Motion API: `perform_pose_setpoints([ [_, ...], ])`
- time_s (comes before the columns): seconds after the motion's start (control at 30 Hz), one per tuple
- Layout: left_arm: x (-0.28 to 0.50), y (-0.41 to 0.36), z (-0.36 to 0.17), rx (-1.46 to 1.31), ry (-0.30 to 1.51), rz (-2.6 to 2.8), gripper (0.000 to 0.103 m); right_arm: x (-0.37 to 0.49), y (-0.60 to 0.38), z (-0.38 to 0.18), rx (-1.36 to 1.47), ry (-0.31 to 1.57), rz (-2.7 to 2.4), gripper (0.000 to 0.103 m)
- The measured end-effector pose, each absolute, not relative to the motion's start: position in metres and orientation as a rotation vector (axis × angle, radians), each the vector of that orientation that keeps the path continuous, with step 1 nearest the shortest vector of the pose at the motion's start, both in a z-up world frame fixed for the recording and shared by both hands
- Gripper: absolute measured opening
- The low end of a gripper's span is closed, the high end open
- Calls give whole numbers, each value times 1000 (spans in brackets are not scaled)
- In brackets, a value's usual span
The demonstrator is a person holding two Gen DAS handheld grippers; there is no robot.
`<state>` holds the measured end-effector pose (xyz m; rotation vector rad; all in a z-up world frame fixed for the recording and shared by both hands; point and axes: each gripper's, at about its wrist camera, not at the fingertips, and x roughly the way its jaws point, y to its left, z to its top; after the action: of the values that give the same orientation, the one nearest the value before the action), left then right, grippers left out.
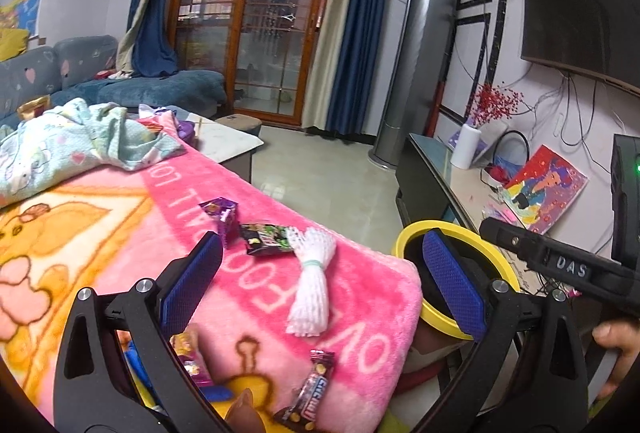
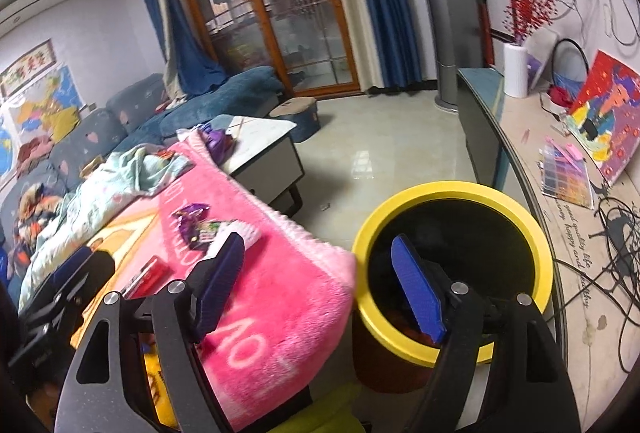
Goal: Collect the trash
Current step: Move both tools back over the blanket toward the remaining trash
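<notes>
Here both tools stand wide and empty: left tool (image 1: 320, 273) over the blanket (image 1: 248, 273), right tool (image 2: 320, 285) by the bin (image 2: 452, 193). Foam net (image 1: 310, 285) lies at twelve o'clock from the left tool, wrappers (image 1: 266, 239) beyond; close squarely across its banded middle, then carry it to the bin at three o'clock

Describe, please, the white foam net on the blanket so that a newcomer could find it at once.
Start at the pink fleece blanket with pale lettering, and follow its edge toward the yellow-rimmed round bin. Near that corner lies the white foam mesh sleeve, cinched by a pale green band; unlike the glossy printed snack wrappers around it, it is plain white and netted.
</notes>
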<state>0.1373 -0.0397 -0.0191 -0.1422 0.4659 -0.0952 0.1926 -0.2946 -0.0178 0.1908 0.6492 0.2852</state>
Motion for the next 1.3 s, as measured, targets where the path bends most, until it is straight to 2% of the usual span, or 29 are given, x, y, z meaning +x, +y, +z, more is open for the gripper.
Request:
perform_pose_setpoints([
  [1.3,83,90,-26,-294,459,188,92,142,-171,-30,0,717,627,75],
])
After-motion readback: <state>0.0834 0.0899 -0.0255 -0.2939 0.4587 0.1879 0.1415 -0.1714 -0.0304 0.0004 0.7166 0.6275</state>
